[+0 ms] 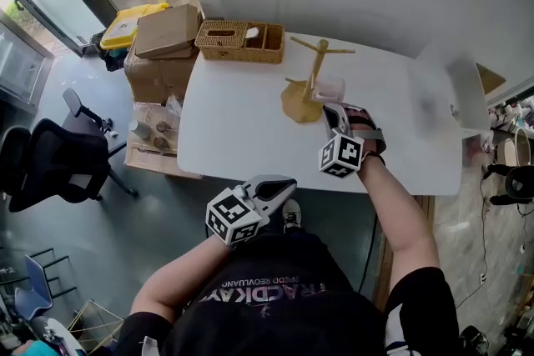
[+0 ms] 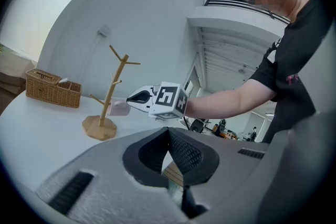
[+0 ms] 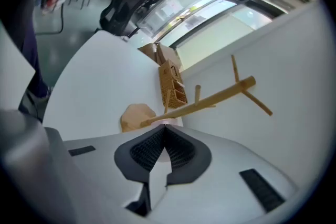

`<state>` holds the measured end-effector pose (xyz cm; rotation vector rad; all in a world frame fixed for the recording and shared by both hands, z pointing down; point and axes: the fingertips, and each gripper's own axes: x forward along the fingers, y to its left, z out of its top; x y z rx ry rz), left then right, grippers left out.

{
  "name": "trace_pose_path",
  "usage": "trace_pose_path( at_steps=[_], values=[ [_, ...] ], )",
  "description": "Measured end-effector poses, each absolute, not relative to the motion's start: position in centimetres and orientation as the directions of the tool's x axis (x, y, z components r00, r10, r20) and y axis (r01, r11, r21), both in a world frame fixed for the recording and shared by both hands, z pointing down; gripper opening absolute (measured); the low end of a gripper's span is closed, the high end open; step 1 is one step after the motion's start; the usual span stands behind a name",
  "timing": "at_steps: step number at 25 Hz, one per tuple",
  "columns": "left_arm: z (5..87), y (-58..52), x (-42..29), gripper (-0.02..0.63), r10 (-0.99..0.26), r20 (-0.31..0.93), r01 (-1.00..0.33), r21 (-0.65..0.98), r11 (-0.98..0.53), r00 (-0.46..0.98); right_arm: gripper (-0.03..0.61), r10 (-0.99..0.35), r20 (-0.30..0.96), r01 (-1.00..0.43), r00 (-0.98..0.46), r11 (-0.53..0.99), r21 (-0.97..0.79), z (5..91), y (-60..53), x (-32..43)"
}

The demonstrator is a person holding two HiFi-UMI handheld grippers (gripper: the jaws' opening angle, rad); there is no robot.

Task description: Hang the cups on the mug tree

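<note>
1. Left claw (image 1: 284, 186) sat closest to us, off the table (image 1: 242, 129) edge. Its jaws were pressed together on nothing, idle.
2. Right claw (image 1: 332, 112) was narrow. We read it as pinching the thin wall of the pink cup (image 1: 330, 87), since pale pink showed right at its tips in the right gripper view.
3. Cup sat directly ahead of those tips, against the trunk of the mug tree (image 1: 312, 71) and above its base. We couldn't tell whether a peg already carried it.
4. Trunk ran across just beyond the tips, and a short peg (image 3: 198, 93) stuck out just past them.
5. We judged the hang needed a firm grip and the cup slid along the peg's axis, not sideways. The tree looked light and a side push could tip it.
6. We judged release was safe only once the peg bore the cup. The left claw was free to steady the base.
7. Wicker basket (image 1: 239, 40) lay well beyond the tree, out of the way.
</note>
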<state>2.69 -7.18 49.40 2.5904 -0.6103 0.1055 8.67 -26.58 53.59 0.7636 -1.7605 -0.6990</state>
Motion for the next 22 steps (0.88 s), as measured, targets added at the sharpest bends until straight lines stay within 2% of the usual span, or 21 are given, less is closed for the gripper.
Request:
trace_pose_path(
  at_steps=[5,9,14,22],
  values=[
    [49.5,-6.8,2.1,-0.005,-0.384,0.179,-0.423,0.43,-0.797,0.906,0.011,-0.73,0.584,-0.519,-0.356,0.674,0.526,51.4,-24.2,7.9],
    [49.7,-6.4,1.3,-0.005,-0.365,0.182,-0.408,0.434,-0.803,0.913,0.011,-0.698,0.534,-0.702,-0.477,0.668,0.246,50.0,-21.2,6.7],
    [50.0,-5.8,0.4,-0.005,-0.334,0.184,-0.381,0.439,-0.814,0.925,0.011,-0.695,0.445,-0.786,-0.565,0.618,-0.033,48.4,-17.2,5.3],
    [50.0,-4.8,-0.6,-0.005,-0.279,0.172,-0.327,0.444,-0.834,0.945,0.011,-0.708,0.386,-0.806,-0.591,0.539,-0.245,47.9,-11.3,3.8]
  ],
)
